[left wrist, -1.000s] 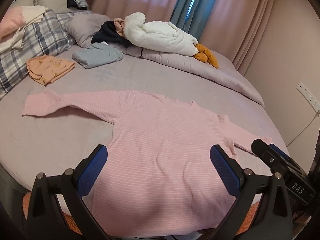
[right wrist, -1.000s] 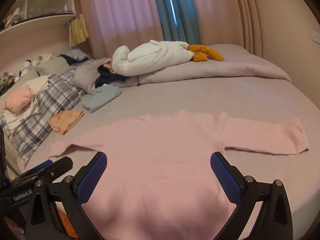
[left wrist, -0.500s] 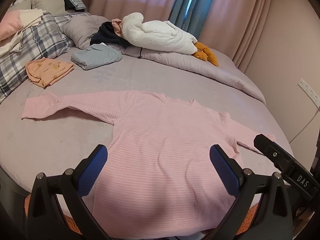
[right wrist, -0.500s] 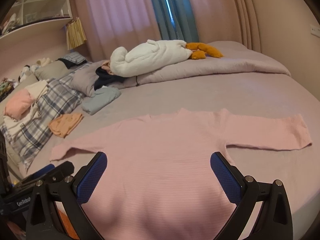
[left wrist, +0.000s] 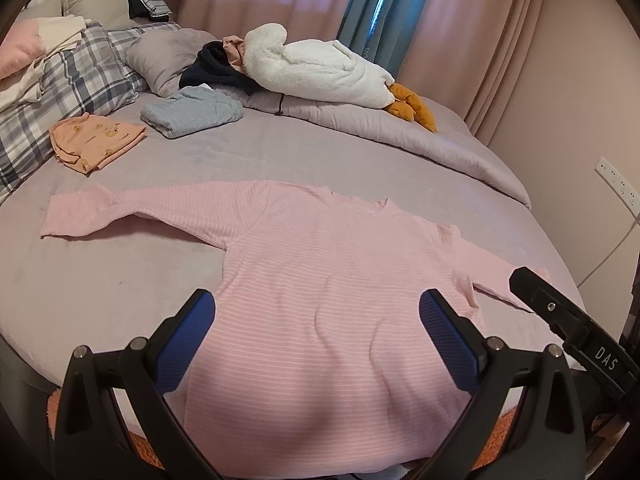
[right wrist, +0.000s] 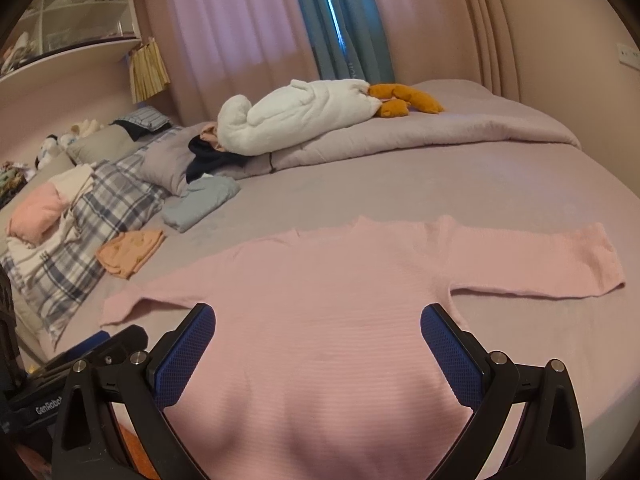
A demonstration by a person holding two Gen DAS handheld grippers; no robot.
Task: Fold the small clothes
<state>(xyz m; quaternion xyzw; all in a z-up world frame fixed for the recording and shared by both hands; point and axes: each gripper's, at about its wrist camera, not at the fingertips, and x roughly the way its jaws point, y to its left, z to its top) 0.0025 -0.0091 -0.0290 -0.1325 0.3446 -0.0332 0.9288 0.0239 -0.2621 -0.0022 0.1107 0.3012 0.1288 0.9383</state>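
Note:
A pink striped long-sleeved top [left wrist: 332, 280] lies flat on the mauve bed, sleeves spread to both sides, hem at the near edge; it also shows in the right wrist view [right wrist: 332, 320]. My left gripper [left wrist: 316, 320] is open and empty above the top's lower body. My right gripper [right wrist: 318, 332] is open and empty above the same part. The right gripper's black body [left wrist: 576, 328] shows at the right of the left wrist view. The left gripper's body [right wrist: 80, 364] shows at the left of the right wrist view.
A folded orange garment [left wrist: 96, 140] and a folded grey-blue garment [left wrist: 192, 114] lie at the far left. Plaid bedding [left wrist: 72, 84], a grey pillow, dark clothes, a white plush goose [left wrist: 320, 68] and a rolled duvet [left wrist: 400, 136] lie behind. A wall is at the right.
Both grippers have drawn back slightly and stay open. The top has not moved.

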